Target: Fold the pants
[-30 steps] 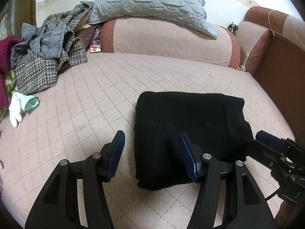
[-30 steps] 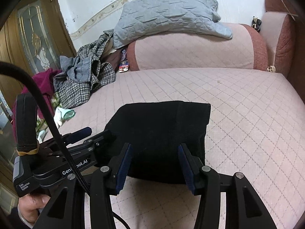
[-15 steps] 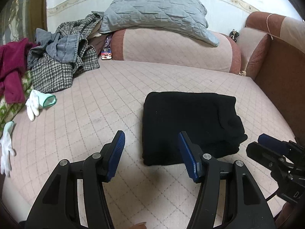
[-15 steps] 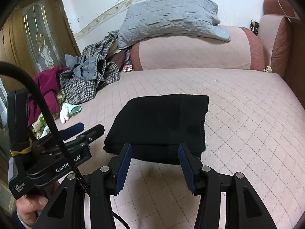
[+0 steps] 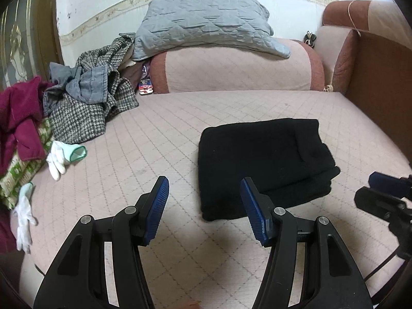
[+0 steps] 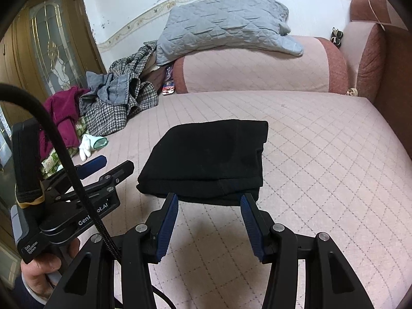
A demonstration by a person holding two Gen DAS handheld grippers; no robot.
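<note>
Covering whole frame: quilted pink bed point(image 5: 180, 134), broad flat surface, likely chosen as folding area. Bolster point(image 5: 231, 69) at 12 o'clock, grey quilted pillow point(image 5: 206, 23) on top, out of work zone. Clothes heap point(image 5: 85, 100) at 10 o'clock, pushed aside. Black pants point(image 5: 260, 164) at centre, toward 2 o'clock in left view, lying as compact layered rectangle; fold looks finished. Left gripper point(image 5: 204, 209) clear of cloth, fingers parted, nothing between. Right gripper point(image 6: 209, 222) just short of pants' near edge, fingers parted, empty. White gloves point(image 5: 61, 155) at 9 o'clock.
</note>
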